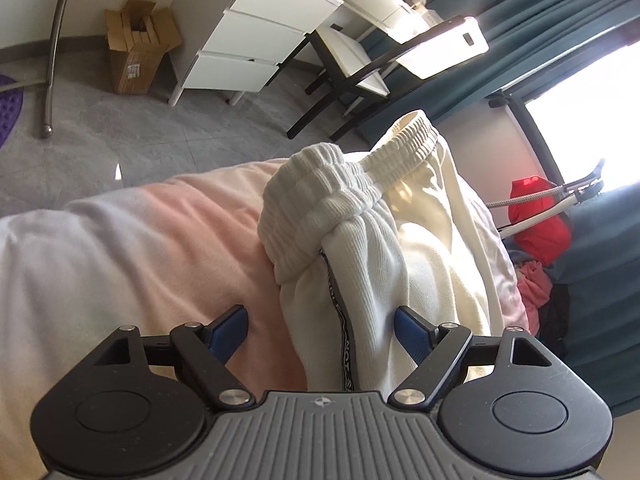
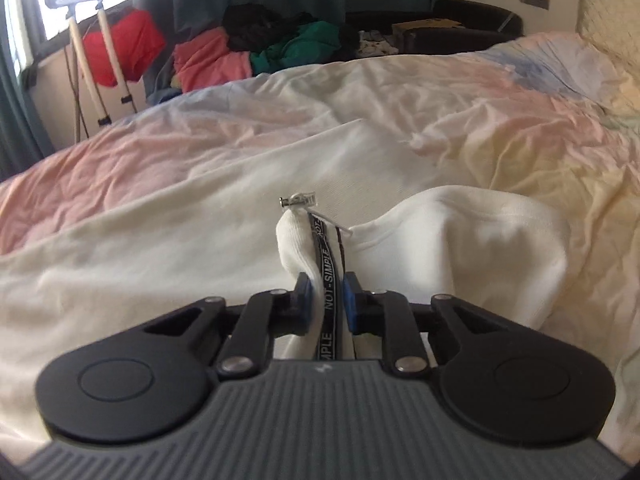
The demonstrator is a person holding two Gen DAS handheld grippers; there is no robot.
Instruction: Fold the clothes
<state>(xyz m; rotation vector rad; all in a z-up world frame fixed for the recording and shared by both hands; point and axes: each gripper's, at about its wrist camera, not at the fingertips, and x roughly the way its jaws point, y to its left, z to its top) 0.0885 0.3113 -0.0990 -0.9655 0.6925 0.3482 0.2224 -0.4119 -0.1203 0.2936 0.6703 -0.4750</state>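
— What are the right fingers doing?

— They are clenching on a bunched edge of the white trousers, with the black side tape running up between the blue pads. The right gripper is pointing low across the bed, roughly level with the quilt.

— Can you read that tape?

— It is reading "NOT-SIMPLE" (the lettering repeats further down, partly cut off). A small white tag clip is sticking up at the top of the pinched fold.

— And the left side?

— The left gripper is tilting steeply, so the room is looking slanted. Its fingers are standing released and well spread, with the trousers lying between them; the right pad is touching cloth, the left one is clear of it.

— Where are the trousers overall?

— They are lying on the bed, with the ribbed waistband rising in a hump. The tape is showing "NOT" there too.
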